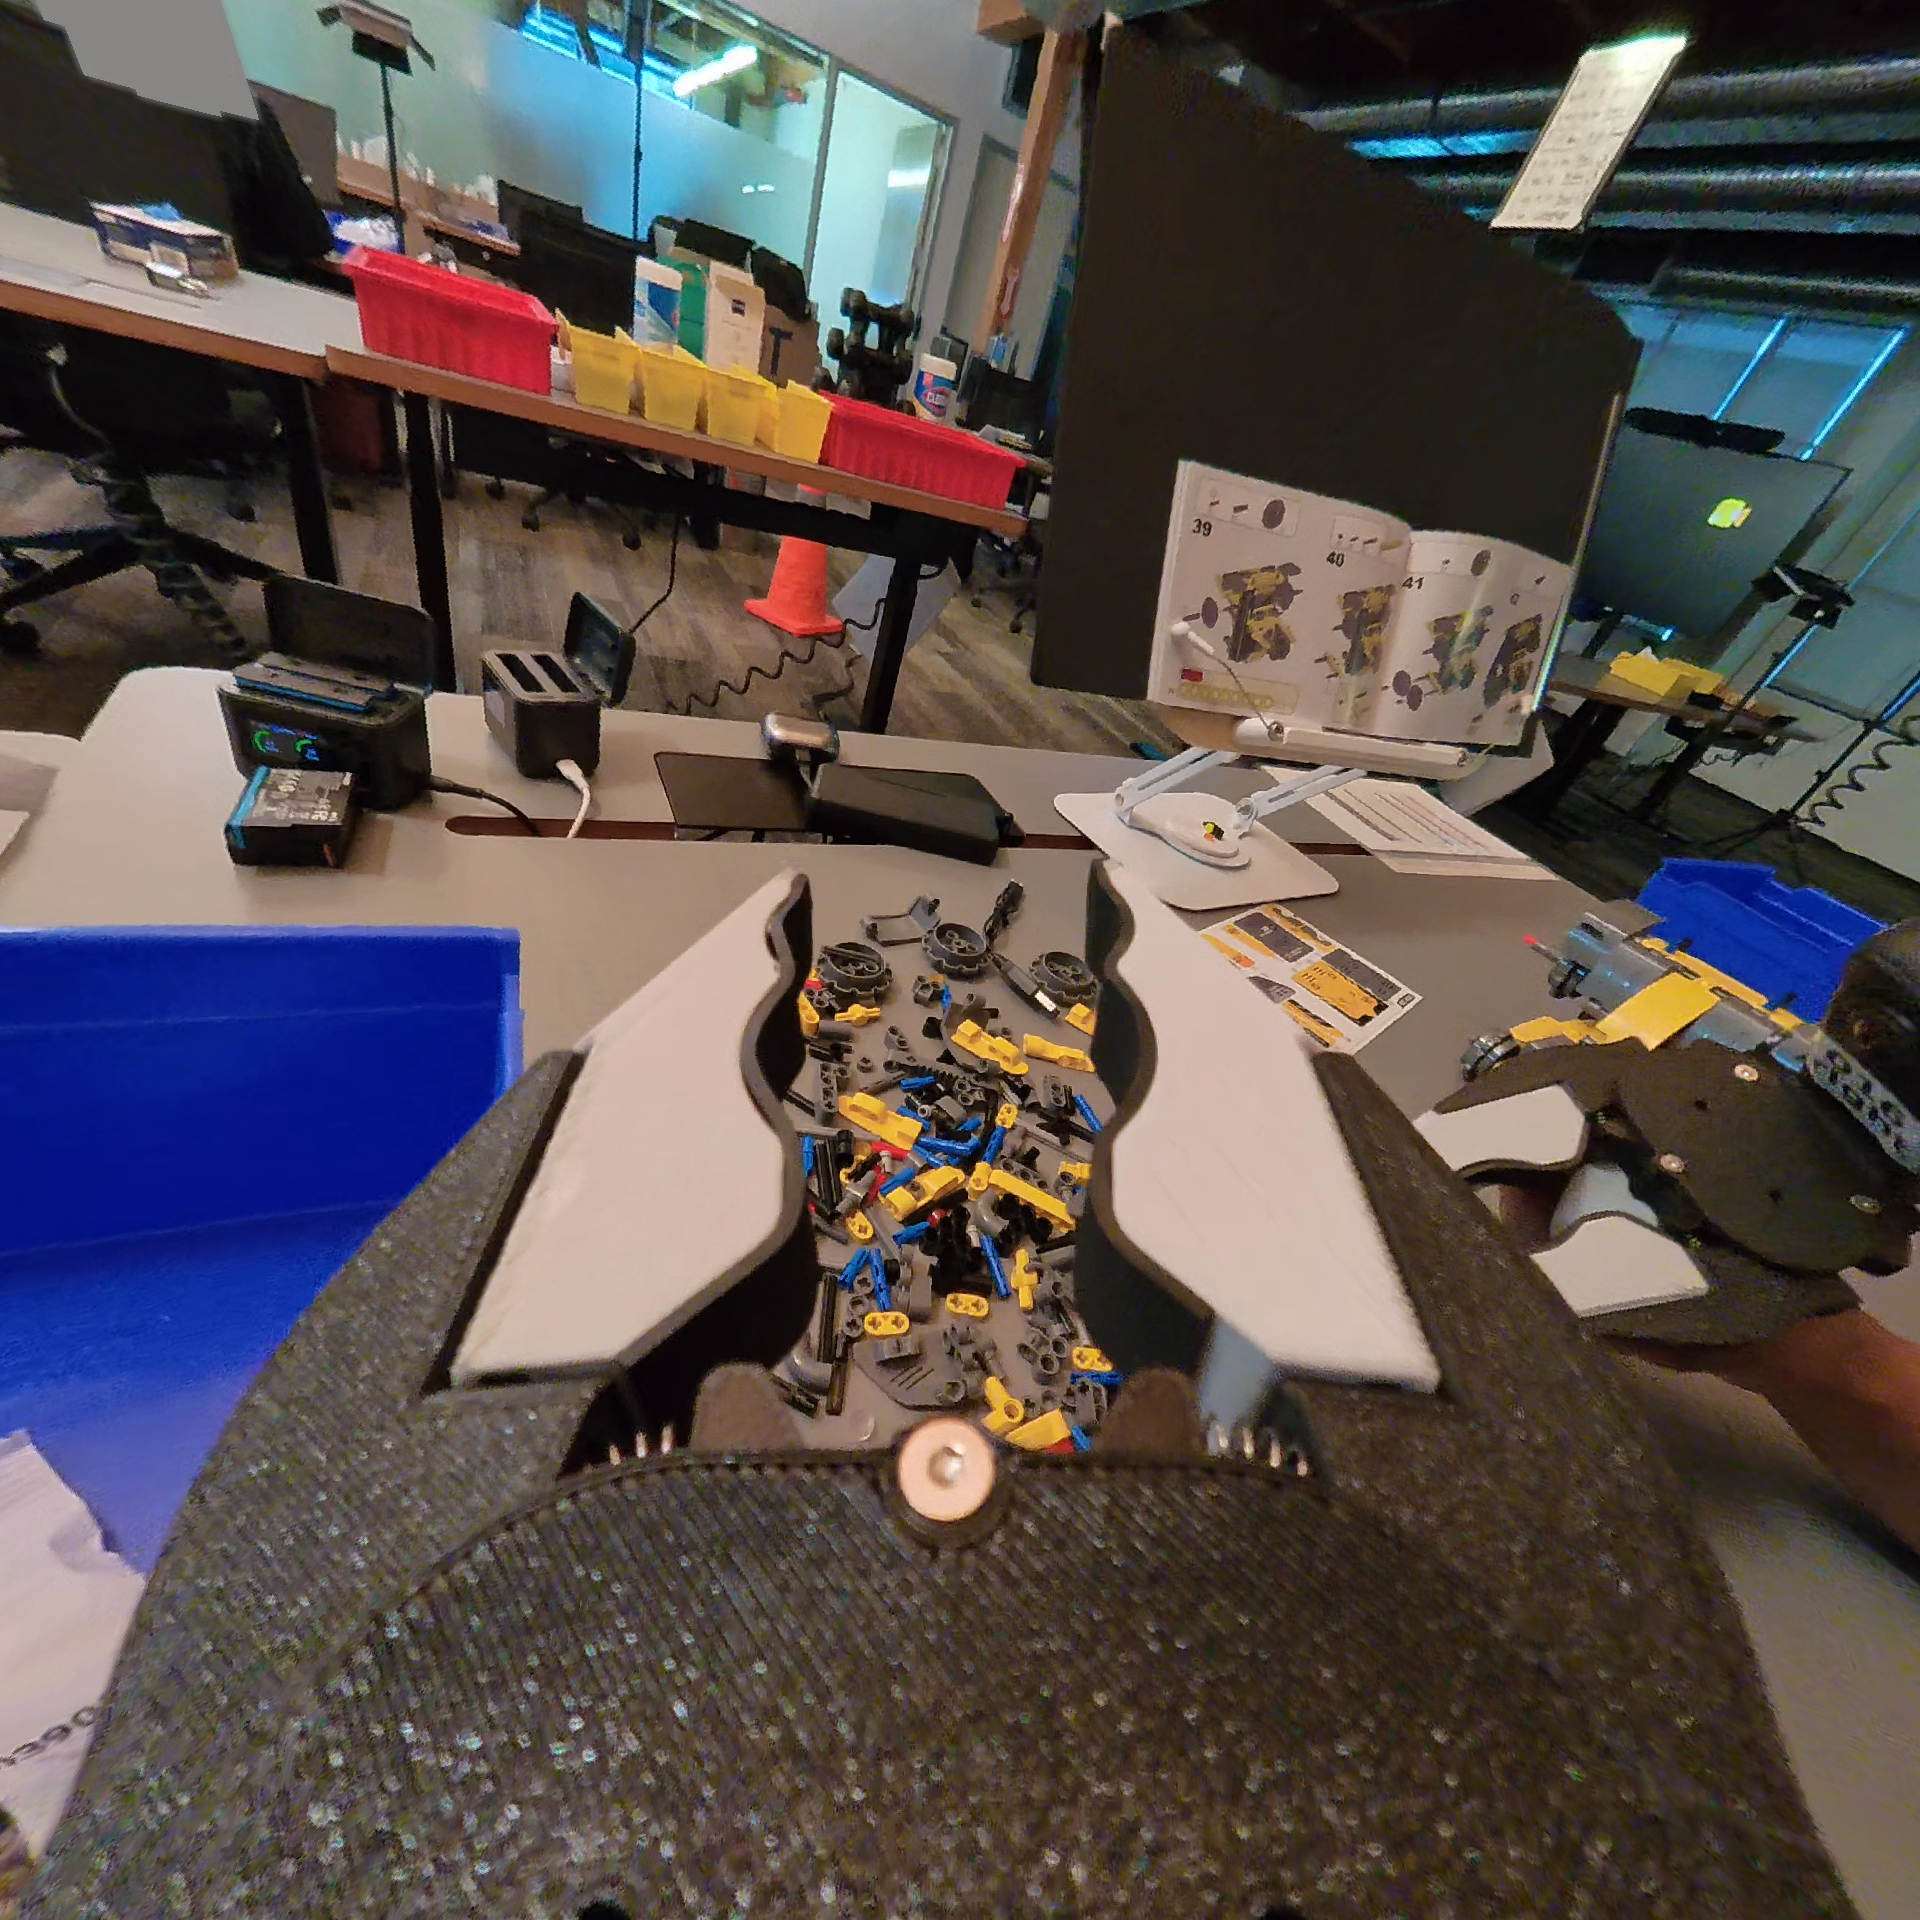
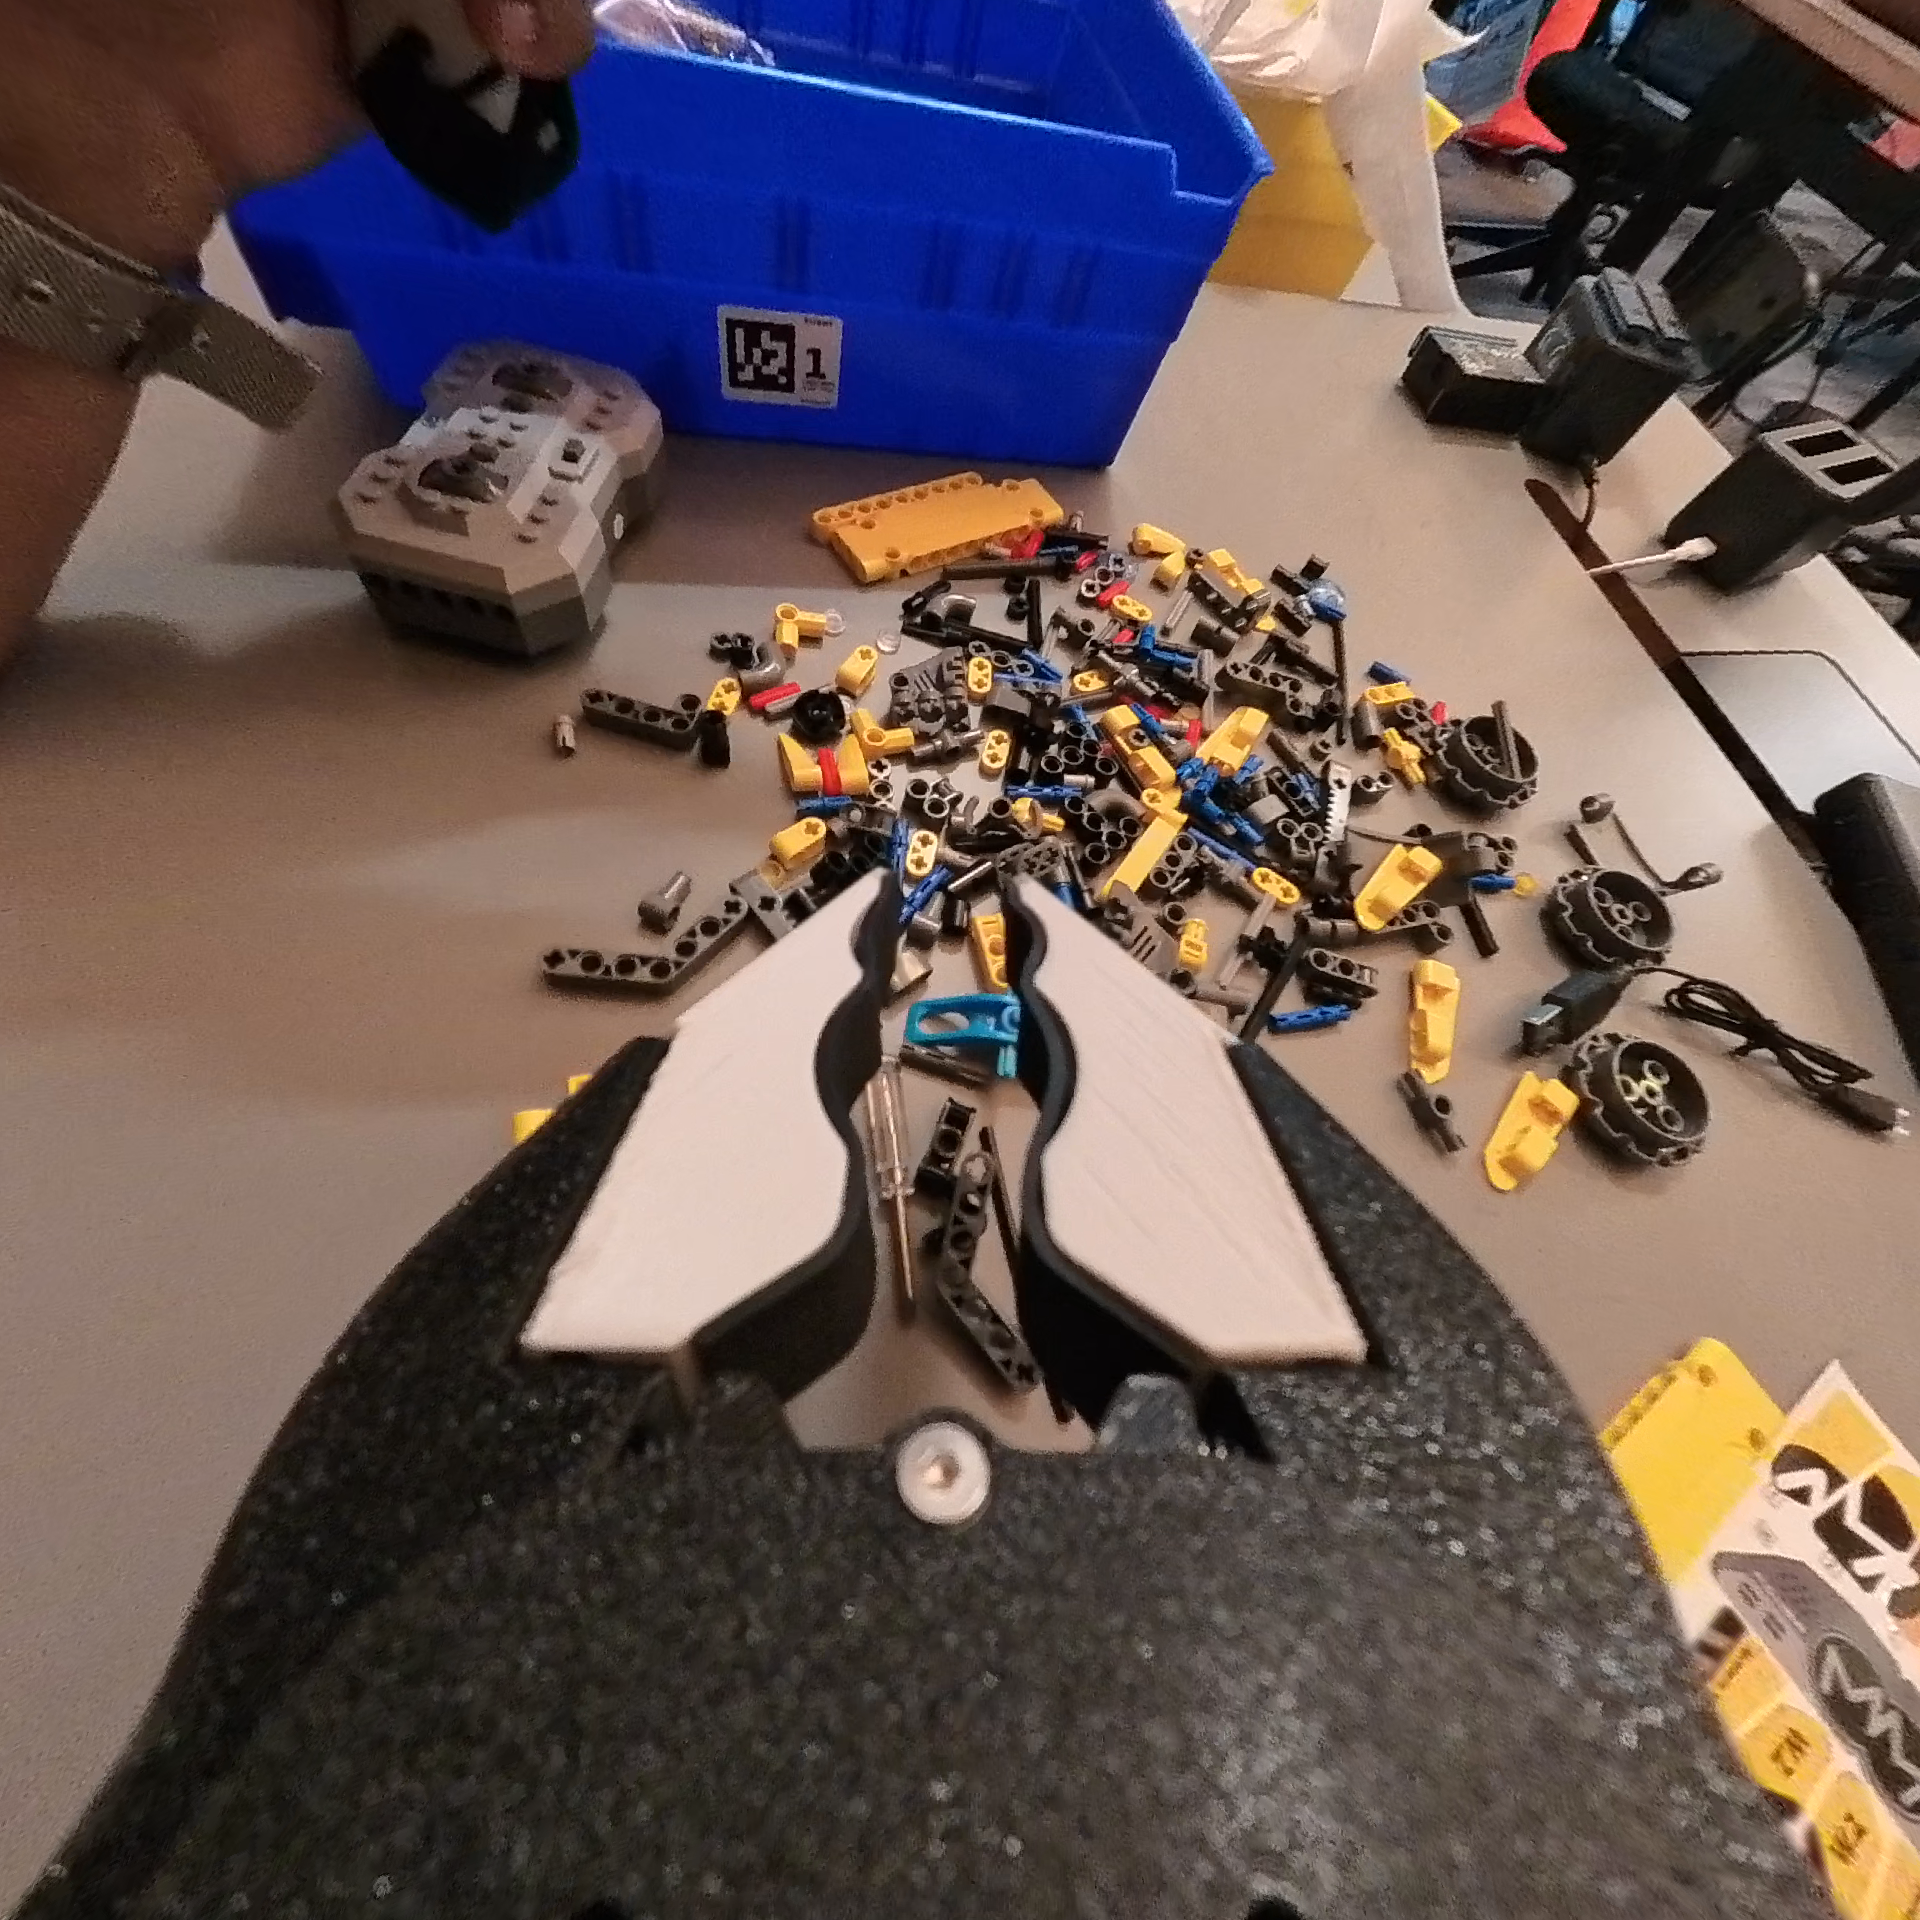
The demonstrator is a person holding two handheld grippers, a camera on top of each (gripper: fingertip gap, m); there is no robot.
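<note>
My left gripper (image 1: 951,894) is open and empty above a pile of small yellow, black, grey and blue building pieces (image 1: 956,1143), which shows between its fingers. My right gripper (image 2: 948,888) is open with a narrow gap, low over the near edge of the same pile (image 2: 1143,748). A teal piece (image 2: 961,1023), a metal axle (image 2: 894,1174) and a black beam (image 2: 966,1247) lie between its fingers; the teal piece is against the right finger only. The right gripper also shows in the left wrist view (image 1: 1558,1195), beside a part-built yellow and grey model (image 1: 1642,997).
A blue bin (image 2: 831,239) and a grey block (image 2: 499,499) stand beyond the pile. Black wheels (image 2: 1616,914) and a cable (image 2: 1745,1039) lie right of it. A sticker sheet (image 2: 1818,1610), an open booklet on a stand (image 1: 1351,623) and chargers (image 1: 322,727) are also on the table. Spacing between my two grippers at the tips: around 20 centimeters.
</note>
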